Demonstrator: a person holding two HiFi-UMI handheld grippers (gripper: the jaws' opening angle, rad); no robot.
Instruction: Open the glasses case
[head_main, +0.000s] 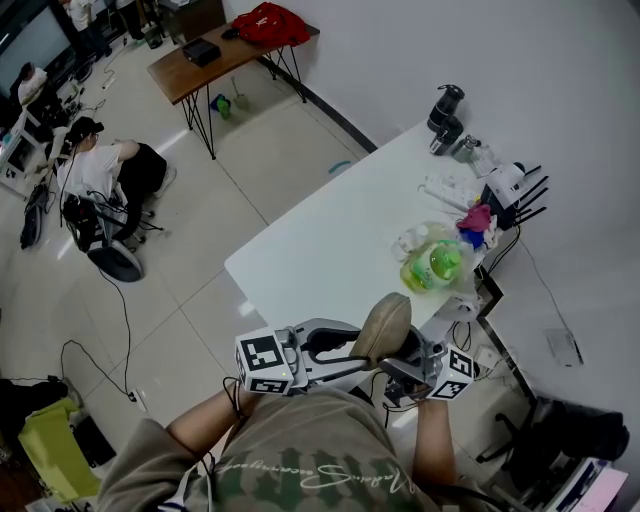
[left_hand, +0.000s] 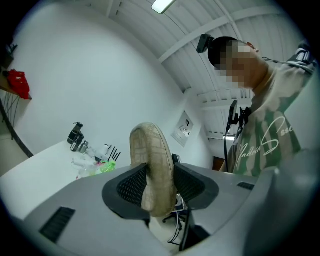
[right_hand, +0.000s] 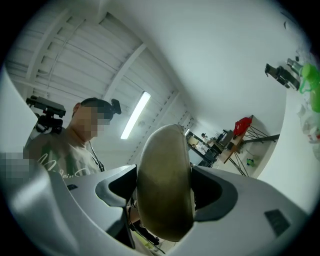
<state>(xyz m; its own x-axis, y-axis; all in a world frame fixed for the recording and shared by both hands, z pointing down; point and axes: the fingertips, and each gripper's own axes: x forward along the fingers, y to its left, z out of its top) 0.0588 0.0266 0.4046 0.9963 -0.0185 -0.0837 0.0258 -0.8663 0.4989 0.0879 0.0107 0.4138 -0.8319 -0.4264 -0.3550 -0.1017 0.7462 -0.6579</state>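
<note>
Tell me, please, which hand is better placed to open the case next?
Probably left: the left tool pinches the case at a thin edge and could pull it open, while the right tool clamps its broad body as an anchor.

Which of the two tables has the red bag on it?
The brown wooden table across the room; the red bag lies at its end. The white table carries none.

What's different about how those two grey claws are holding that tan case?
The left gripper reaches the glasses case from the person's left; the right gripper comes from the opposite side. Between the left gripper's jaws the case looks narrow and grid-textured; between the right gripper's jaws it looks broader and smooth. Shared: both are clamped on the case, holding it up in front of the person.
</note>
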